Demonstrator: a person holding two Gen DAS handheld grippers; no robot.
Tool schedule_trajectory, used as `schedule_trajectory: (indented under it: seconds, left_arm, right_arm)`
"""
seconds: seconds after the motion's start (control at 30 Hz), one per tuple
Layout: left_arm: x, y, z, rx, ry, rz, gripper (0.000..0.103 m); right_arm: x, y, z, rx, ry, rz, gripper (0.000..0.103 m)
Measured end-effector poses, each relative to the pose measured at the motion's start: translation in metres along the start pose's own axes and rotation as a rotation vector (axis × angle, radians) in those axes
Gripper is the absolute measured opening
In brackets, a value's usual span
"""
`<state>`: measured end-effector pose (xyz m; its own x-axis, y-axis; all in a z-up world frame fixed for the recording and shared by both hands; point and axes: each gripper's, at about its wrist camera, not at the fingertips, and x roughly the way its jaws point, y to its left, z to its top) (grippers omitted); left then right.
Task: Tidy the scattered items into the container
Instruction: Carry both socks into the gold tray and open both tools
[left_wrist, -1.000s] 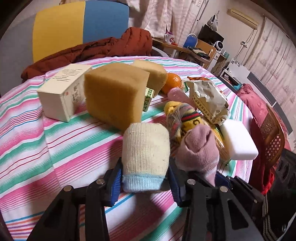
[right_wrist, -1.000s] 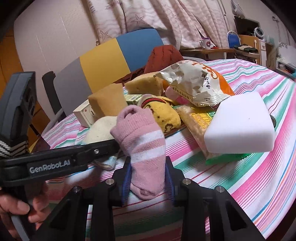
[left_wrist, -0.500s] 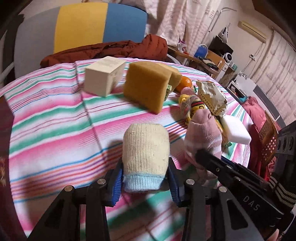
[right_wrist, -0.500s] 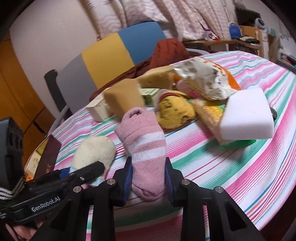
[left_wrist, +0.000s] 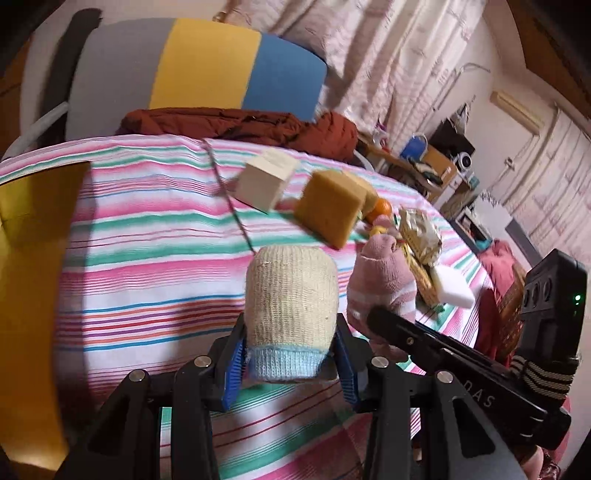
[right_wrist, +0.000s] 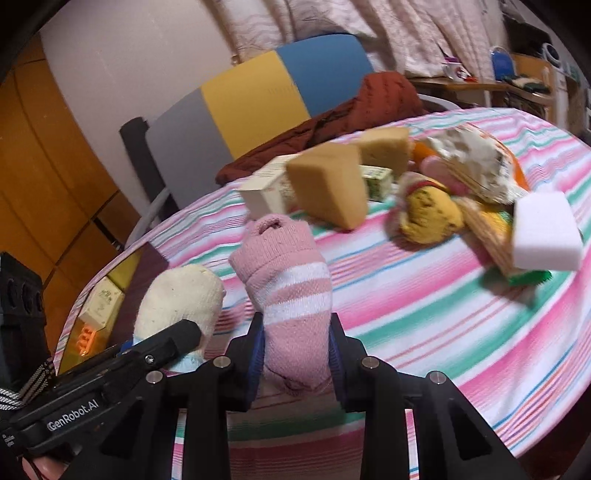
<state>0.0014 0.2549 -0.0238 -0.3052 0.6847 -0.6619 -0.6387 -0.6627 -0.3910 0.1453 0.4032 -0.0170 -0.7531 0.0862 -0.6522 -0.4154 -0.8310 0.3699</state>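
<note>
Striped table (left_wrist: 147, 258) w/ sponges (left_wrist: 330, 206), box (left_wrist: 264, 181), snacks (right_wrist: 476, 162).

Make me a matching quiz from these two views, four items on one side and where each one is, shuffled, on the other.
Items:
1. cream sock
2. pink striped sock
3. white foam block
4. red jacket

Places:
A. draped on the chair
B. in the left gripper
C. lying on the striped tablecloth
D. in the right gripper

Pairs: 1-B, 2-D, 3-C, 4-A

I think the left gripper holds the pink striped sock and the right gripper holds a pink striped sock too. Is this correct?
Not quite. The left gripper holds a cream sock with a light blue cuff, not a pink one; the left wrist view shows this. The right gripper does hold the pink striped sock.
</note>
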Motion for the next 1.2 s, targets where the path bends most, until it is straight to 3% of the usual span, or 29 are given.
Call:
schedule_trajectory:
  seconds: [0.33,0.67,0.97,1.2]
  left_arm:
    - [-0.060,0.054,0.012,-0.102,-0.109,0.053,0.043]
    - [-0.104,0.127,0.024,-0.216,-0.189,0.175,0.043]
    - [-0.096,0.187,0.035,-0.279,-0.148,0.303,0.043]
    - [-0.078,0.213,0.032,-0.311,-0.094,0.338,0.043]
  right_arm:
    - [0.010,0.071,0.013,-0.082,0.032,0.122,0.032]
    - [0.037,0.155,0.028,-0.159,0.095,0.277,0.032]
    - [0.088,0.226,0.035,-0.207,0.207,0.343,0.032]
    - [0.130,0.245,0.031,-0.190,0.295,0.331,0.032]
